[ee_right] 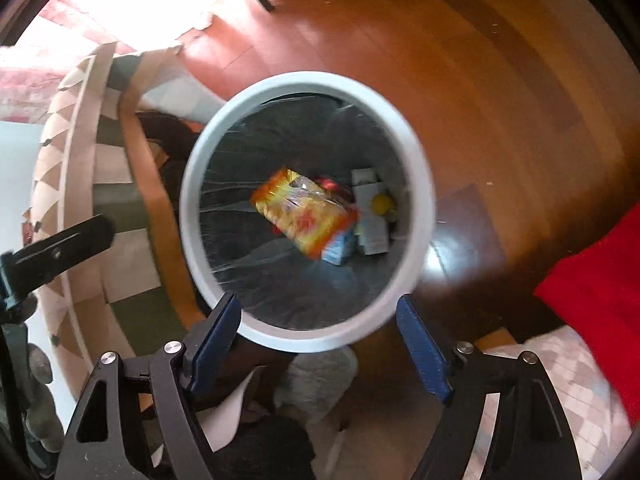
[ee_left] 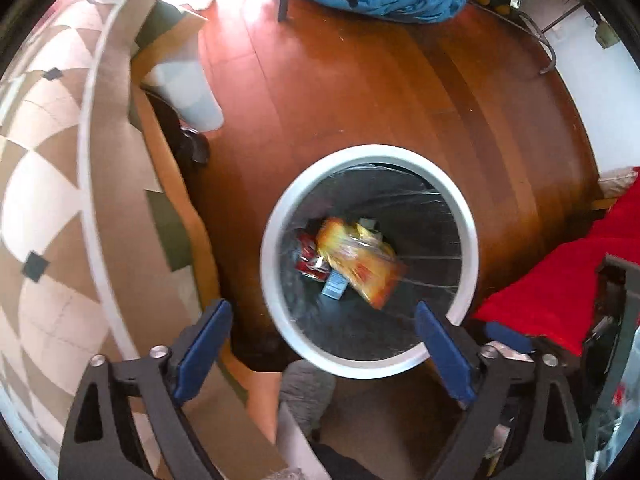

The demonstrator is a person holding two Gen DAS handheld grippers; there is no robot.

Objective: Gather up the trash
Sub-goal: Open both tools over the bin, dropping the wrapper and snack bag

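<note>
in the bin, a yellow wrapper lies.

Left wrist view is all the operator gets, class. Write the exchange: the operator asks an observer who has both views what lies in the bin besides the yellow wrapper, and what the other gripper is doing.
Observer: Right of the yellow wrapper in the bin lies a white carton with a round yellow thing against it. Your view shows only a corner of that carton.
Operator: Is the right gripper holding anything?
Observer: No. The right gripper is open and empty, with its fingers spread over the bin's near rim.
</note>
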